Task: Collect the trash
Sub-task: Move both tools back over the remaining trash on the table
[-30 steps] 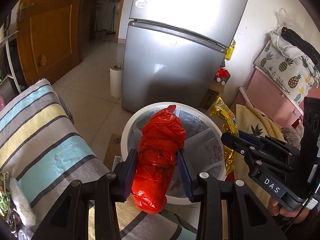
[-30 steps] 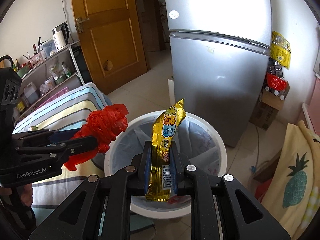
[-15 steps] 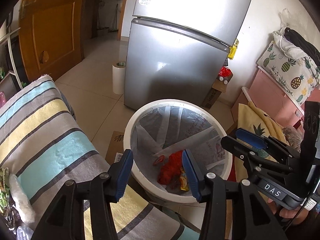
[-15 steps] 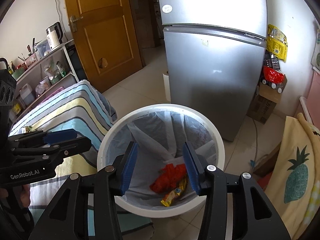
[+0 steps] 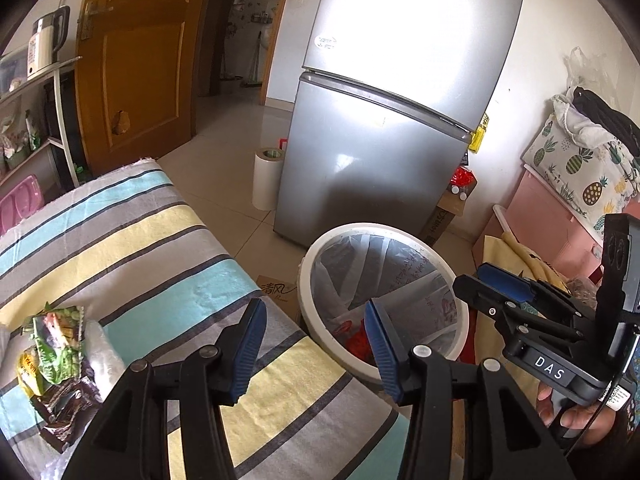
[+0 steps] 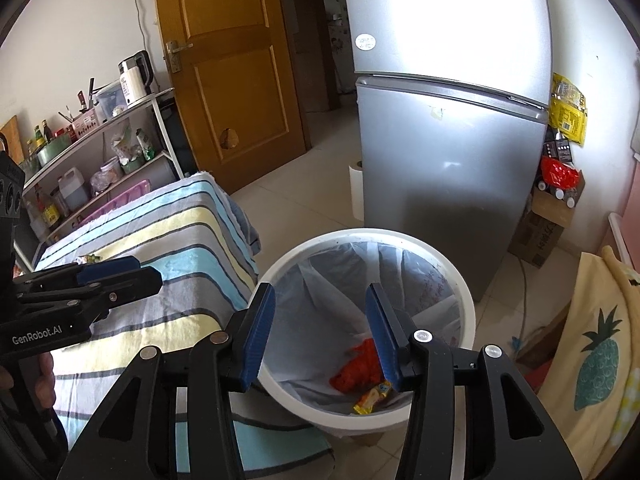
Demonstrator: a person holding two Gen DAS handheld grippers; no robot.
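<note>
A white round trash bin (image 6: 468,312) with a clear liner stands on the floor beside the striped table; it also shows in the left wrist view (image 5: 460,276). A crumpled red bag (image 6: 358,368) and a gold snack wrapper (image 6: 370,394) lie at its bottom. My left gripper (image 5: 316,344) is open and empty over the table edge by the bin. My right gripper (image 6: 320,332) is open and empty above the bin. Green and brown snack wrappers (image 5: 54,352) lie on the striped cloth at the left.
A silver fridge (image 5: 384,140) stands behind the bin, with a white paper roll (image 5: 266,178) beside it. A striped cloth (image 5: 132,240) covers the table. A wooden door (image 6: 228,72) and a shelf rack (image 6: 92,152) are at the left. Pineapple-print fabric (image 6: 600,364) lies right.
Both grippers opened and dropped the red bag and gold wrapper into the bin. The left gripper has since swung left over the table, bringing the wrappers on the cloth into view.
</note>
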